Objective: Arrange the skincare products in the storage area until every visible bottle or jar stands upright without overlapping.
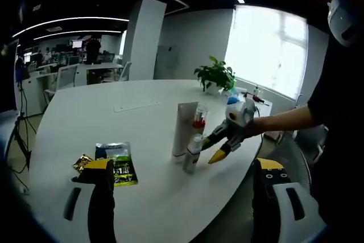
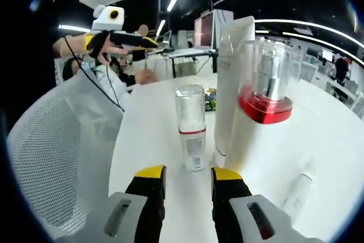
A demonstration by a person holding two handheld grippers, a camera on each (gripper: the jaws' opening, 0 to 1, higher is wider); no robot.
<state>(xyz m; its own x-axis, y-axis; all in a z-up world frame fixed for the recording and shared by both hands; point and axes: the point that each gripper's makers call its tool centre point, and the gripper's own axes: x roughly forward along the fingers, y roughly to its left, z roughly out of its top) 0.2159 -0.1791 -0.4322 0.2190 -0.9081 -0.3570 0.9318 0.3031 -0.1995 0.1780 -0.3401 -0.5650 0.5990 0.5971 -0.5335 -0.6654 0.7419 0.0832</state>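
Three products stand upright close together on the white table point(image 1: 85, 118): a tall white tube point(image 1: 185, 129), a bottle with a clear cap and red band point(image 1: 199, 118), and a small clear-capped bottle point(image 1: 192, 153). My right gripper point(image 1: 213, 149), held by a hand, points at the small bottle from the right with its tips just short of it. In the right gripper view the small bottle point(image 2: 192, 135) stands just past my open right gripper point(image 2: 187, 174), beside the tube point(image 2: 233, 83) and the red-banded bottle point(image 2: 264, 89). A small white tube point(image 2: 298, 192) lies flat. My left gripper point(image 1: 183, 166) is wide open.
A green sachet point(image 1: 119, 163) and a gold one point(image 1: 82, 163) lie near my left jaw. A potted plant point(image 1: 216, 75) stands at the table's far edge. A white mesh chair point(image 2: 57, 157) is beside the table. My left gripper point(image 2: 133, 39) hangs high over it.
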